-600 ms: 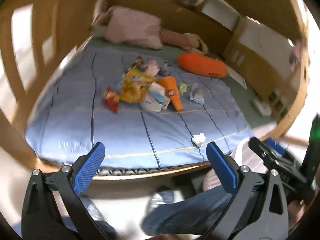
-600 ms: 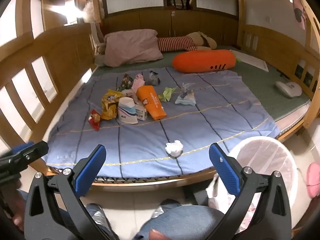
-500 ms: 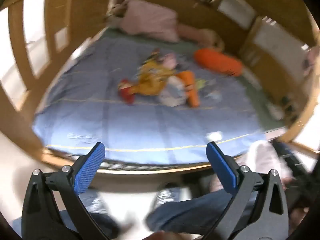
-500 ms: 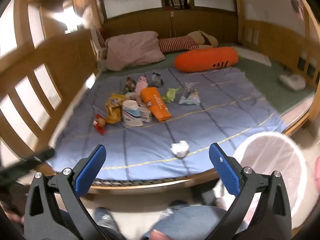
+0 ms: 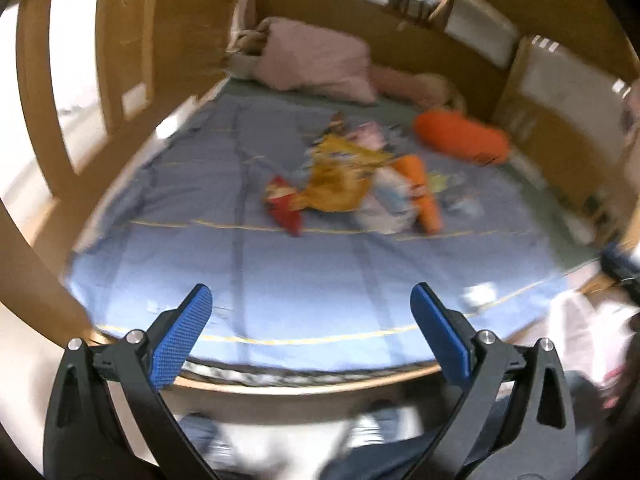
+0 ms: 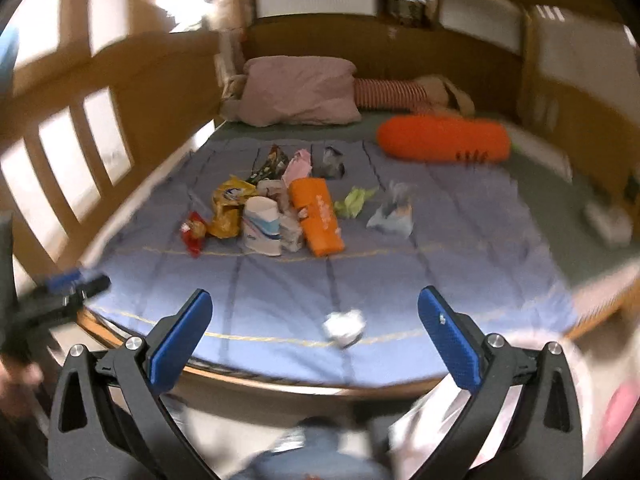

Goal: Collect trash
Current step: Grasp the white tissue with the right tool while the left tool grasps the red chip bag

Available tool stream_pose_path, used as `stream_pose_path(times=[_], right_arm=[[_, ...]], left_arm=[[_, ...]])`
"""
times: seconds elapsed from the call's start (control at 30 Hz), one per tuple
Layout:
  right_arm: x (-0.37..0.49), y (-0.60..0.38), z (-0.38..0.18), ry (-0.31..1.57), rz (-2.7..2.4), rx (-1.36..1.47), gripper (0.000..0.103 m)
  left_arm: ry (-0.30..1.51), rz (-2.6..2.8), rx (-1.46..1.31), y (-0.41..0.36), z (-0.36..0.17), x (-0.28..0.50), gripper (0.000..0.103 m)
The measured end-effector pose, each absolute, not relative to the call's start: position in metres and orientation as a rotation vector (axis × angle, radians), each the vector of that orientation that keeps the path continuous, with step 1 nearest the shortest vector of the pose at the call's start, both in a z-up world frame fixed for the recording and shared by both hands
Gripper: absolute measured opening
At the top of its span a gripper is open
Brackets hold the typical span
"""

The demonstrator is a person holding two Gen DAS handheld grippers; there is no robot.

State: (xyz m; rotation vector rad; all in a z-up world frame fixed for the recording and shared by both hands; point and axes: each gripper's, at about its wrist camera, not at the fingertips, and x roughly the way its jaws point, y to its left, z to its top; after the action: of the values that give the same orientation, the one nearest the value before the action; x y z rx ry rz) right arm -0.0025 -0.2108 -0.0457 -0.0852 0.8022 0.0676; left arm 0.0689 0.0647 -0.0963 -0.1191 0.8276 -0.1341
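Both grippers, left (image 5: pixel 311 322) and right (image 6: pixel 315 328), gaping, level, facing bed (image 6: pixel 460 264).

The blanket (image 6: pixel 460 248) is pale blue, crossed by dark blue and thin yellow lines, over a grey-green mattress (image 6: pixel 532 164). At its centre lie an orange carton (image 6: pixel 316 216) with white print, a white cup (image 6: pixel 262 226) banded blue, a yellow snack bag (image 6: pixel 228 210) and, at 9 o'clock of that, a red wrapper (image 6: pixel 193 232). A lime-green scrap (image 6: pixel 354 202) sits at 3 o'clock of the carton. Toward 6 o'clock lies a white crumpled tissue (image 6: pixel 344 326). At 12 o'clock are a dusty-pink pillow (image 6: pixel 300 90), a red-and-white striped roll (image 6: pixel 386 94) and an orange bolster (image 6: pixel 442 138) with black marks. Gripper pads (image 5: pixel 182 336) are blue on black.
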Motion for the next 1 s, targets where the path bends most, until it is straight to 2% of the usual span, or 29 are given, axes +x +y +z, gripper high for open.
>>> stream_pose_path(times=[0.13,0.27,0.37,0.43,0.53,0.67,0.7,0.77,0.93,1.0], right_arm=[[0.026,-0.219,-0.058,0.789,0.096,-0.172,0.101],[0.079,-0.244,-0.098,1.068,0.162,-0.025,0.101],[0.103,-0.242,-0.128,1.128,0.196,0.052,0.101],[0.121,-0.240,-0.151,1.178,0.154,0.048,0.095],[0.137,-0.252,-0.178,1.165,0.134,0.095,0.080],[0.148,-0.255,-0.203,1.247,0.105,0.130,0.075],[0.147,-0.252,-0.208,1.356,0.074,0.211,0.075],[0.149,-0.246,-0.214,1.394,0.088,0.208,0.072],[0.148,-0.240,-0.224,1.455,0.081,0.212,0.042],[0.150,-0.238,-0.228,1.473,0.088,0.196,0.033]], left_arm=[[0.843,-0.189,-0.084,0.059,-0.090,0.097,0.099],[0.942,-0.195,-0.030,0.052,-0.097,0.140,0.099],[1.009,-0.167,-0.007,0.055,-0.112,0.174,0.099],[1.045,-0.157,0.001,0.058,-0.123,0.194,0.098],[1.083,-0.170,-0.011,0.063,-0.137,0.209,0.098],[1.163,-0.221,-0.082,0.065,-0.159,0.223,0.097],[1.176,-0.220,-0.077,0.065,-0.165,0.227,0.097],[1.179,-0.207,-0.063,0.066,-0.171,0.232,0.097],[1.189,-0.178,-0.119,0.074,-0.182,0.242,0.097],[1.195,-0.180,-0.115,0.073,-0.186,0.248,0.097]])
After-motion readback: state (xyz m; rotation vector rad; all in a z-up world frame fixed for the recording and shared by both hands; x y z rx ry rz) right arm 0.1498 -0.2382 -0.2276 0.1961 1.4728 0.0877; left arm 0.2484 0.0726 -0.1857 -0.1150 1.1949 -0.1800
